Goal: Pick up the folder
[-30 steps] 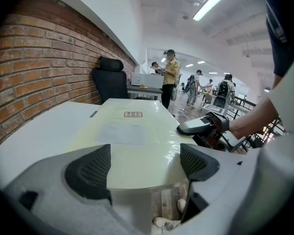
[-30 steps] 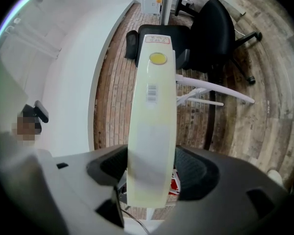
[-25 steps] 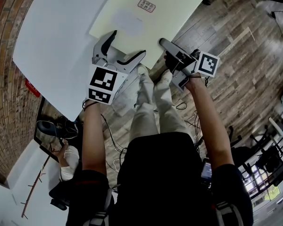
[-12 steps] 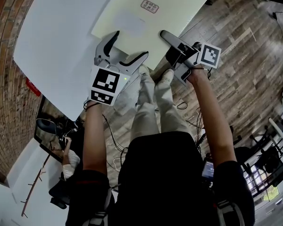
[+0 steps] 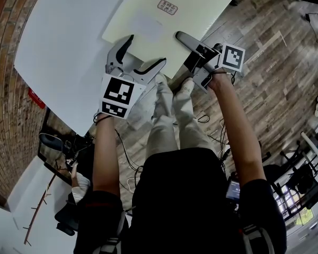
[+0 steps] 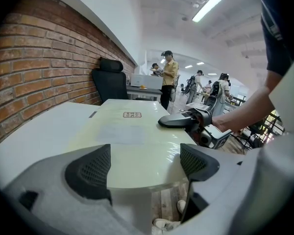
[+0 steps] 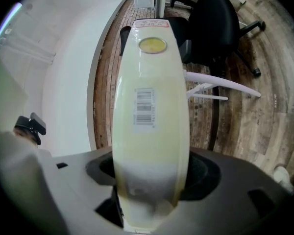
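A pale yellow folder (image 5: 169, 20) with a small red label (image 5: 167, 6) lies on the white table (image 5: 69, 36), its near corner hanging over the table edge. My right gripper (image 5: 183, 38) is shut on the folder's right edge; in the right gripper view the folder (image 7: 149, 106) runs edge-on from between the jaws (image 7: 149, 173), a barcode sticker on it. My left gripper (image 5: 146, 50) stands open at the near edge, one jaw on each side of the folder (image 6: 132, 136), not touching it. The left gripper view (image 6: 143, 165) also shows the right gripper (image 6: 181, 120).
A brick wall (image 5: 5, 62) runs along the left and a wooden floor (image 5: 265, 62) lies to the right. The person's legs and shoes (image 5: 172, 89) are below the table edge. A black office chair (image 6: 110, 80) and standing people (image 6: 167, 77) are beyond the table.
The right gripper has slid up and left along the folder's right edge. The left gripper has moved slightly forward to the near edge and stays open.
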`<state>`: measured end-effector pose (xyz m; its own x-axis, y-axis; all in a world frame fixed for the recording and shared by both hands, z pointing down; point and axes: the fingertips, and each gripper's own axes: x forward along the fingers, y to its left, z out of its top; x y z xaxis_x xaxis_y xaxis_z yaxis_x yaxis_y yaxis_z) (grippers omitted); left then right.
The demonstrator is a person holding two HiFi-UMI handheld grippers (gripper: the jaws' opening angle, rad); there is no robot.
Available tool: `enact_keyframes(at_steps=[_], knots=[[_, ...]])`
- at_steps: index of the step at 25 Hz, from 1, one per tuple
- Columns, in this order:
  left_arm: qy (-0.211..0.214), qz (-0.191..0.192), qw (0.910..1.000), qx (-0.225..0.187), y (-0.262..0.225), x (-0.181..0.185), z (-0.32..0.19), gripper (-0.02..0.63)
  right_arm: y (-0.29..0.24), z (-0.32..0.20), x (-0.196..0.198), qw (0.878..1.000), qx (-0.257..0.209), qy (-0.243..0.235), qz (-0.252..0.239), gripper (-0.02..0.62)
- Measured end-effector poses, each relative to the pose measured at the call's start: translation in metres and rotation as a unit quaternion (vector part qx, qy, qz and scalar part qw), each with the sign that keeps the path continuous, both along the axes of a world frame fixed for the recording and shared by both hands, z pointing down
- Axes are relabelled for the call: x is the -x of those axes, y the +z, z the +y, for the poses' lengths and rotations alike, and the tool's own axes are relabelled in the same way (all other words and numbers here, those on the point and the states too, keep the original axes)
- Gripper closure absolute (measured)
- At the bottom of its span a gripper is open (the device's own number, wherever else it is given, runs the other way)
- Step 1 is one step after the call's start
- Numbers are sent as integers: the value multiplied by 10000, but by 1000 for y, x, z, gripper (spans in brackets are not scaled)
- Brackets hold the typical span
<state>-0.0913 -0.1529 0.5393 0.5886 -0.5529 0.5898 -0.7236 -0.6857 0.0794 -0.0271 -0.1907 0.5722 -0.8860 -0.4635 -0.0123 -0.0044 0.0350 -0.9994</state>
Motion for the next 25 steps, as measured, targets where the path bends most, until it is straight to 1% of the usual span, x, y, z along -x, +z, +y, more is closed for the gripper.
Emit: enact_keyframes(at_steps=[3, 11, 18, 20, 25], knots=[[-10, 17, 10000, 6, 0, 1, 0, 183, 0, -1, 2, 10000, 9, -53, -18, 313], [-55, 42, 10000, -29, 2, 3, -1, 183, 2, -2, 4, 10000, 40, 31, 22, 313], [-211, 319, 9993, -24, -2, 1, -1, 184, 0, 0, 0, 10000, 33, 27, 64, 313], [-224, 346, 9991, -47, -4, 1, 0, 184, -1, 2, -2, 9999, 54, 25, 99, 314], [-285, 584, 9978, 98, -13, 3, 1, 186, -5, 5, -6, 9997, -21, 56, 242, 314]])
